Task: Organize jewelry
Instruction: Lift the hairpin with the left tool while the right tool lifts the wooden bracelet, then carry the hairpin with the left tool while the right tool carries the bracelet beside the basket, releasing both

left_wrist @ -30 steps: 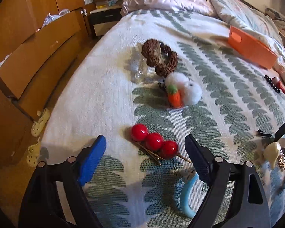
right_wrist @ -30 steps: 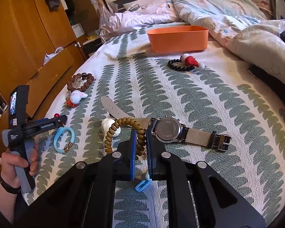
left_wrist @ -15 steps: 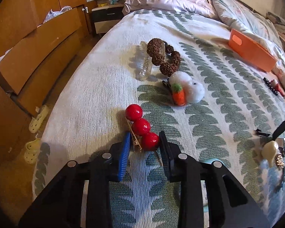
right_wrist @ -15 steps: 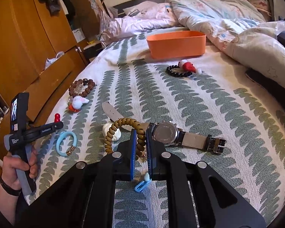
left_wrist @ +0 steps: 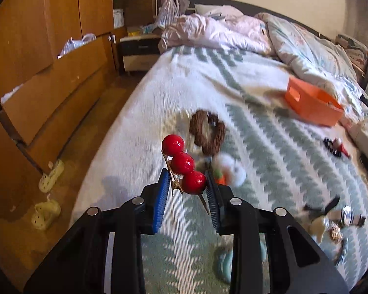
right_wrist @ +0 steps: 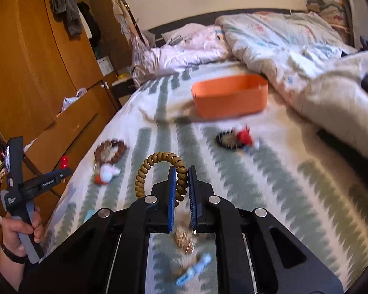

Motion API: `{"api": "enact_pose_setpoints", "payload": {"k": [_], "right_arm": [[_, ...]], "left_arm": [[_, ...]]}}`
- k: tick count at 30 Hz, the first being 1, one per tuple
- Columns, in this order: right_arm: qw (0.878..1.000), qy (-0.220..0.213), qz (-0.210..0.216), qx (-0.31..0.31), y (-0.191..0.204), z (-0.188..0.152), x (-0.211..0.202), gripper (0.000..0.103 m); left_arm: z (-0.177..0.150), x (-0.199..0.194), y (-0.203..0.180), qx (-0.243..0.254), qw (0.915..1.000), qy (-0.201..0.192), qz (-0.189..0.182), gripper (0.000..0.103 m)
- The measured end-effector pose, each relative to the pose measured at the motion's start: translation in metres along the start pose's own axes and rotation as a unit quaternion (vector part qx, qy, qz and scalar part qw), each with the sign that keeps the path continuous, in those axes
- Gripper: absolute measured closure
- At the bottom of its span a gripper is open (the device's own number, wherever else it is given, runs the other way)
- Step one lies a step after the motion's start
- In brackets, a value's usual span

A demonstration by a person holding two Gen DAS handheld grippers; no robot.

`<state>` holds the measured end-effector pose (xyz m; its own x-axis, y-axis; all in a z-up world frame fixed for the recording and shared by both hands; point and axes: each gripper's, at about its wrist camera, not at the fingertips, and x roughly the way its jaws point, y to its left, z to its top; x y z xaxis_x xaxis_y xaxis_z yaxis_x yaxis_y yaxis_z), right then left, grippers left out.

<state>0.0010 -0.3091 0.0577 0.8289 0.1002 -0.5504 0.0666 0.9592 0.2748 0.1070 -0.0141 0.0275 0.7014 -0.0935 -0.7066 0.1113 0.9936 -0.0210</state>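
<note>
My left gripper (left_wrist: 187,183) is shut on a hair clip with three red balls (left_wrist: 183,163) and holds it above the bed. My right gripper (right_wrist: 182,183) is shut on a tan spiral hair tie (right_wrist: 159,169), with charms dangling under it, also lifted off the bed. An orange bin (right_wrist: 229,95) stands far ahead on the bedspread; it also shows in the left wrist view (left_wrist: 311,105). A brown bead bracelet (left_wrist: 207,133) and a white plush clip with a carrot (left_wrist: 229,172) lie beyond the left gripper.
A black bead bracelet with a red charm (right_wrist: 235,138) lies before the bin. A watch and small items (left_wrist: 336,220) lie at right, a blue ring (left_wrist: 224,265) under the left gripper. Rumpled duvets (right_wrist: 294,56) fill the far side; wooden drawers (left_wrist: 49,93) stand left.
My left gripper closed on the red ball clip and lifted it off the bed. My right gripper rose with the spiral hair tie, away from the watch.
</note>
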Motion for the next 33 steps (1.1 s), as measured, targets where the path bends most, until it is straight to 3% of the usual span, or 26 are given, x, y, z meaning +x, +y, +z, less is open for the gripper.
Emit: {"api": "enact_pose_setpoints", "payload": {"k": [5,10,24,27,29,31,33], "right_arm": [[1.0,0.003,-0.026,0.003,-0.018,0.036,0.031,0.092],[0.998,0.035,-0.046,0.022,-0.043,0.055,0.079,0.092],[0.992,0.095,-0.064,0.043,-0.08,0.056,0.153,0.091],[0.991,0.106,-0.062,0.049,-0.087,0.052,0.156,0.082],[0.991,0.103,-0.061,0.054,-0.092,0.052,0.152,0.079],[0.992,0.096,-0.063,0.056,-0.095,0.053,0.146,0.059],[0.993,0.081,-0.063,0.052,-0.095,0.056,0.135,0.046]], "left_arm": [[0.032,0.018,0.0,-0.001,1.0,-0.006,0.004,0.072],[0.05,0.042,-0.01,0.021,0.9997,-0.004,0.007,0.072],[0.045,0.089,-0.006,0.028,0.9985,0.045,0.012,0.072],[0.046,0.088,-0.005,0.025,0.9986,0.046,0.011,0.066],[0.046,0.084,-0.005,0.022,0.9989,0.041,0.009,0.044],[0.047,0.076,-0.003,0.017,0.9995,0.027,0.01,0.037],[0.049,0.07,-0.003,0.018,0.9996,0.017,0.015,0.036]]}}
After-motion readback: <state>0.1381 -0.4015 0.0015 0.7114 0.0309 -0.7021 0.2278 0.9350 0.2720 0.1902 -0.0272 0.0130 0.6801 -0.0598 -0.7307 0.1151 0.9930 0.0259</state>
